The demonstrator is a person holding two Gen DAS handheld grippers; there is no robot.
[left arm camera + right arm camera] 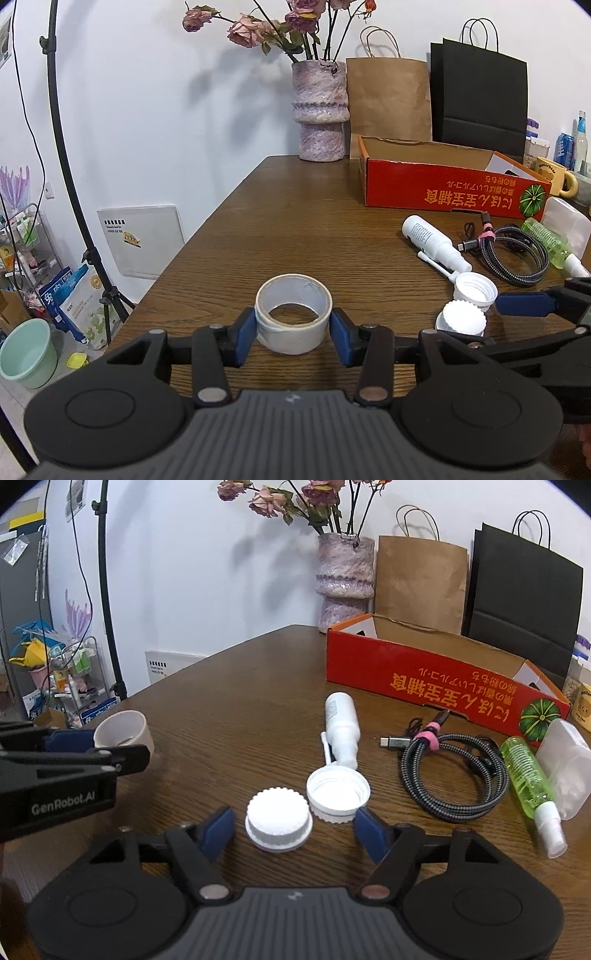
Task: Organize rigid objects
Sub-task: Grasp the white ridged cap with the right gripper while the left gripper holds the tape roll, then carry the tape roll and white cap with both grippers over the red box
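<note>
I had the left gripper [293,328] clenched on the tape roll [293,317], which stood on the wooden table [295,221], both pads pressed to its sides so it could be carried, I judged, to the red box [443,188]. My right gripper [293,830] was released, its jaws straddling the ribbed white cap [277,823] without touching. The upturned cap [338,794] lay just beyond, possibly brushing the right pad; I couldn't be sure.
</note>
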